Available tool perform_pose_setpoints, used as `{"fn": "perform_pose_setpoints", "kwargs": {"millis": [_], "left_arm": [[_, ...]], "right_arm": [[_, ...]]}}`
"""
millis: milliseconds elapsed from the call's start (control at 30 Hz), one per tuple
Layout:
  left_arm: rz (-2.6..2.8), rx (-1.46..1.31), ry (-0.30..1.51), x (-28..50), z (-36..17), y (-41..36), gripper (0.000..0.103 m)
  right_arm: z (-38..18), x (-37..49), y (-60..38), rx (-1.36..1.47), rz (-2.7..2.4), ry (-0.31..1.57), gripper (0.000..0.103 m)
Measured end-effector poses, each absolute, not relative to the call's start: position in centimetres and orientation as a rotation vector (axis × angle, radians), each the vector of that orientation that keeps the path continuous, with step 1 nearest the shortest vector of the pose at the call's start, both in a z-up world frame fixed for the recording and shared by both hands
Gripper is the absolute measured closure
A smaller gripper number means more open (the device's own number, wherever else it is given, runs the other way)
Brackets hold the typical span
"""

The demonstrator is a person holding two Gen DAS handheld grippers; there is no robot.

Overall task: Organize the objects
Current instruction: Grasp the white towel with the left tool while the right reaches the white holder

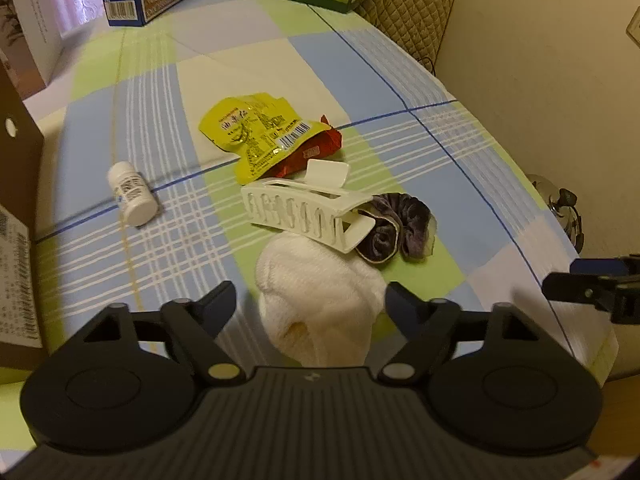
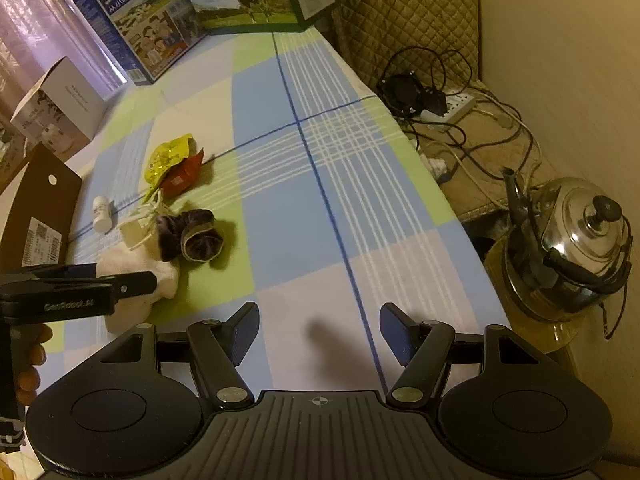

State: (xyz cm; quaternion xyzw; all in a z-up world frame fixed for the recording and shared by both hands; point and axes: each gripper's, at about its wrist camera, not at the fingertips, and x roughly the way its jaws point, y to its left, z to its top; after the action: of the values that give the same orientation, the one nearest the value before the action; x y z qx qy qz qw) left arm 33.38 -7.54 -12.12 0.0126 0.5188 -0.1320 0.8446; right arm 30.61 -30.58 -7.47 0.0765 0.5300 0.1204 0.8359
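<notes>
A white sock (image 1: 320, 296) lies on the checked tablecloth (image 1: 248, 80), between the open fingers of my left gripper (image 1: 310, 300). Touching its far side is a white hair claw clip (image 1: 304, 208), with a dark purple scrunchie (image 1: 400, 224) at its right end. Beyond lie a yellow snack packet (image 1: 256, 132) over a red packet (image 1: 316, 148), and a small white bottle (image 1: 134, 196) lies on its side to the left. My right gripper (image 2: 318, 330) is open and empty over bare cloth, right of the sock (image 2: 136, 280) and scrunchie (image 2: 192, 236).
A brown cardboard box (image 1: 16, 208) stands at the left. Milk cartons (image 2: 160, 20) and a white box (image 2: 60, 108) line the far edge. A steel kettle (image 2: 576, 240) and a power strip with cables (image 2: 448, 108) sit off the table's right side.
</notes>
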Motion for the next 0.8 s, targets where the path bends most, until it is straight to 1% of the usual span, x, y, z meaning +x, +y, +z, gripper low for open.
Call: {"fn": "perform_pose_setpoints", "kwargs": {"millis": [100, 133, 200, 233, 267, 433, 800], "left_arm": [[-0.274, 0.024, 1.098, 33.7, -12.7, -7.8, 0.037], [-0.274, 0.021, 1.096, 33.7, -12.8, -7.7, 0.045], [-0.281, 0.003, 1.095, 33.7, -12.9, -7.6, 0.052], [-0.283, 0.003, 1.088, 33.6, -12.8, -7.6, 0.058], [-0.29, 0.006, 1.079, 33.4, -12.7, -7.6, 0.06], [-0.273, 0.017, 1.066, 31.8, -12.5, -6.5, 0.064], [-0.043, -0.08, 1.093, 26.1, -11.7, 0.8, 0.064]], "right_arm": [[-7.5, 30.7, -30.5, 0.162, 0.274, 1.12, 0.039], [-7.4, 30.8, -30.4, 0.16, 0.283, 1.119, 0.039], [-7.4, 31.1, -30.1, 0.155, 0.298, 1.118, 0.039], [-7.4, 31.2, -29.9, 0.153, 0.307, 1.117, 0.039], [-7.4, 31.3, -29.8, 0.151, 0.316, 1.116, 0.039], [-7.4, 32.1, -28.6, 0.131, 0.363, 1.111, 0.039], [-7.4, 33.6, -23.1, 0.056, 0.563, 1.07, 0.039]]}}
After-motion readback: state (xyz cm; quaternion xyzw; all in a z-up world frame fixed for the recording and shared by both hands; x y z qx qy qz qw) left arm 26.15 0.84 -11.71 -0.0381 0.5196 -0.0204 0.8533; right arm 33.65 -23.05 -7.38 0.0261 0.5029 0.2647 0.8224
